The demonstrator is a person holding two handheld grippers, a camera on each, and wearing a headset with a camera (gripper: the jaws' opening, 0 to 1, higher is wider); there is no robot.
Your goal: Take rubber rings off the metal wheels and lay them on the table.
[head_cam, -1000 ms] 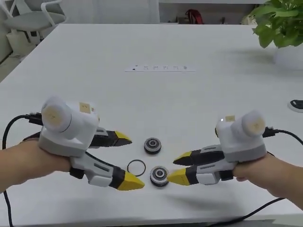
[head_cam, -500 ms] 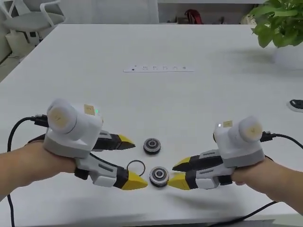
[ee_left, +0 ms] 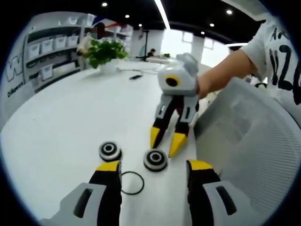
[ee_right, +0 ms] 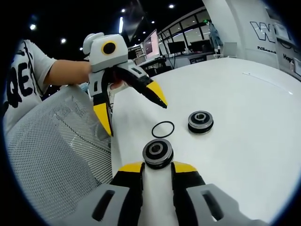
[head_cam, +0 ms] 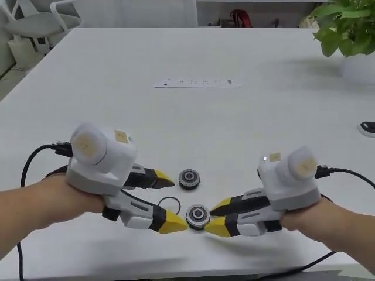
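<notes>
Two metal wheels lie flat before you, close to the near edge of the table (head_cam: pixel 234 129): the nearer wheel (head_cam: pixel 197 216) and the farther wheel (head_cam: pixel 188 179), each with a dark outer band. One thin black rubber ring (head_cam: pixel 169 205) lies loose and flat just beside both, on your left.
</notes>
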